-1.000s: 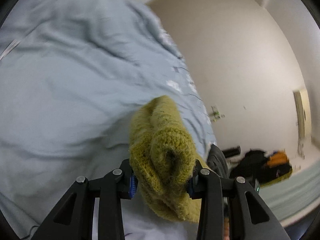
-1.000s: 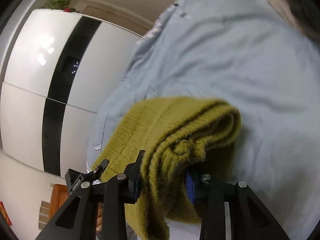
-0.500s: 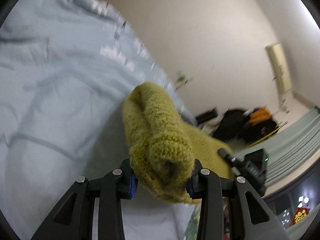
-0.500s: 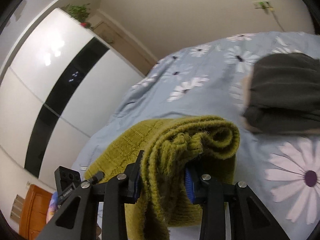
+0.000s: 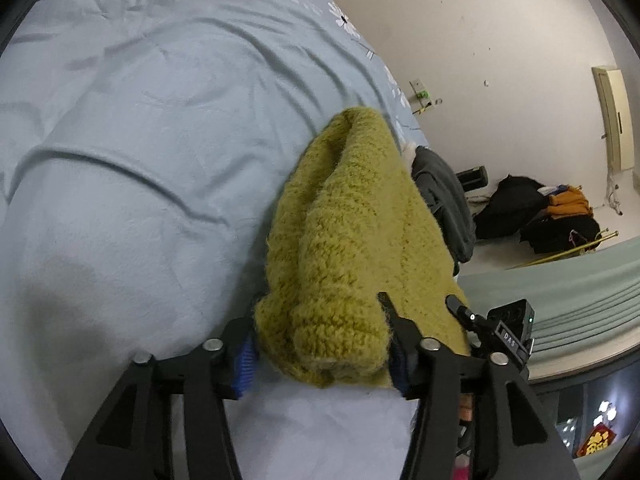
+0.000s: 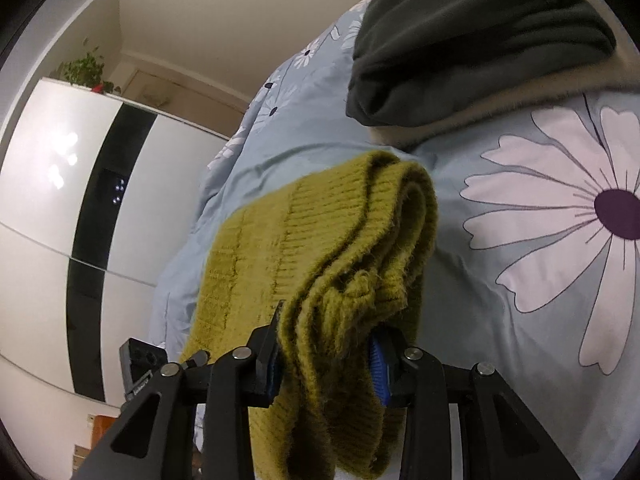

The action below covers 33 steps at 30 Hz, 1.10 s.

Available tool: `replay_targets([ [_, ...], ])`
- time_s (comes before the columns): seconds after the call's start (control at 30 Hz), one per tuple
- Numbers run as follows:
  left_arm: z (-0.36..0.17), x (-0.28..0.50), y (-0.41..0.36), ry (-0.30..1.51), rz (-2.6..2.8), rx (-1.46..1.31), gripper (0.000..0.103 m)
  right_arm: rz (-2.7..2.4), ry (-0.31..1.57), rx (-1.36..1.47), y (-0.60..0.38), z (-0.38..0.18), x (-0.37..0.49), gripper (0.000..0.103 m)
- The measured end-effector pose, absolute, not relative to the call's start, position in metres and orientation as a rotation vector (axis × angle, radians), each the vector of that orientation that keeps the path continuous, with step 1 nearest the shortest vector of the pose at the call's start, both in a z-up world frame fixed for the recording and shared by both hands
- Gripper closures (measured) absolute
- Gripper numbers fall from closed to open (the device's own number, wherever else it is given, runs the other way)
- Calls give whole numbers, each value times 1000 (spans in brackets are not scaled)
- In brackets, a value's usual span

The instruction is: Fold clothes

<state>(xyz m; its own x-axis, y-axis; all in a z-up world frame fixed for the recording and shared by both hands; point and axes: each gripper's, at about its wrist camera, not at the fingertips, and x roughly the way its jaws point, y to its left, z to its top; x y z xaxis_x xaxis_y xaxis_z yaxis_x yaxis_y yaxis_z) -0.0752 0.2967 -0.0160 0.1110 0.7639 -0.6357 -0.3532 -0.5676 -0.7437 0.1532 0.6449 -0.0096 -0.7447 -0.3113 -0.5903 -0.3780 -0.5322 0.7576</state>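
Observation:
A folded mustard-yellow knit sweater [image 5: 344,248] is held at both ends above the light blue bed cover [image 5: 140,120]. My left gripper [image 5: 320,356] is shut on one bunched end of it. My right gripper [image 6: 326,356] is shut on the other end, where the sweater [image 6: 320,248] shows several folded layers. A folded dark grey garment [image 6: 472,32] lies on the bed just beyond the sweater in the right wrist view. It also shows in the left wrist view [image 5: 444,200], behind the sweater.
The bed cover has large white daisy prints [image 6: 580,208]. A white wardrobe with a black stripe [image 6: 92,208] stands left of the bed. Dark bags and clothes [image 5: 536,208] lie on the floor by the wall. The other gripper's body [image 5: 504,332] sits close beside the sweater.
Both grippers have carried the sweater across the bed toward the dark grey garment, which now looms larger and closer. Both views have tilted down toward the bed cover.

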Motion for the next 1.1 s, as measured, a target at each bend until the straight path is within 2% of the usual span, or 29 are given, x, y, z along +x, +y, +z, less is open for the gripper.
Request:
replay_targets([
  [0.17,-2,-95,275,-432,1704,-1490,37,2466,1488,-1134,645,-17,152,59],
  [0.27,9,-110,267,-433,1760,-1452,26,2456,1486,-1145,646,-19,152,51],
  [0.53,-15,-131,328,-201,1614,-1527,25,2422,1503,-1164,652,-26,163,30],
  [0.7,-27,-134,355,-173,1524,-1547,25,2384,1641,-1153,658,-45,162,19],
  [0.9,-24,-127,375,-88,1467,-1526,25,2371,1734,-1140,660,-59,151,16],
  [1.1,-26,-137,363,-188,1434,-1547,26,2387,1751,-1110,659,-59,152,17],
])
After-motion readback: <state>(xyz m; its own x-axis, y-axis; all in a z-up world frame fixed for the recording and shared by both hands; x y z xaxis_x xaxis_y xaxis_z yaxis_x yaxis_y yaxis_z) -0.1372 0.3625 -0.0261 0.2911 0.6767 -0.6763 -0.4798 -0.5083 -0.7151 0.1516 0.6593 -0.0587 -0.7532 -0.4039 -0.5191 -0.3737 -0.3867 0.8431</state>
